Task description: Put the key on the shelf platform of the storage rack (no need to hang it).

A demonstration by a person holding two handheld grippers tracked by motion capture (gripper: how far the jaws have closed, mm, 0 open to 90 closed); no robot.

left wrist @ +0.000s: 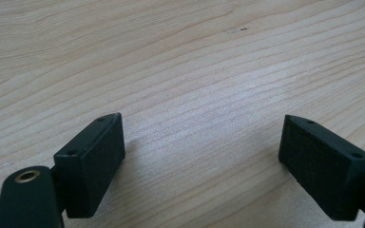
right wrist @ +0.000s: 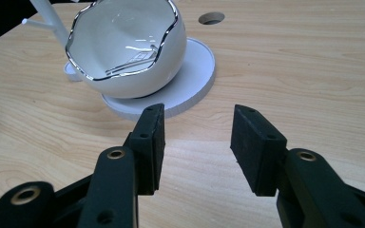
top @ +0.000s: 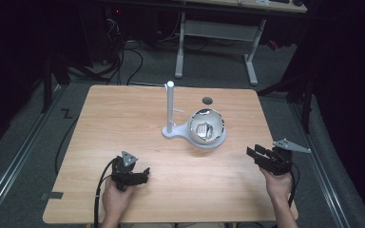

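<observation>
The pale wooden surface filled mid-frame in the high view. Right of centre sat the white egg-shaped ceramic bowl with a silver rim on its round white stand with an upright post. My left gripper, lower left, and right gripper, lower right, held nothing, jaws spread wide.

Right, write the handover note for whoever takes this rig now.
Left gripper: open, holding nothing, low over the near-left table.
Right gripper: open, holding nothing, near-right, aimed at the bowl.
The white bowl with a silver wavy rim sits on the round base of the white stand, mid-table; something reflective lies inside, unclear what.
Done: nothing visible. Left: probably approach and grasp the bowl.
</observation>
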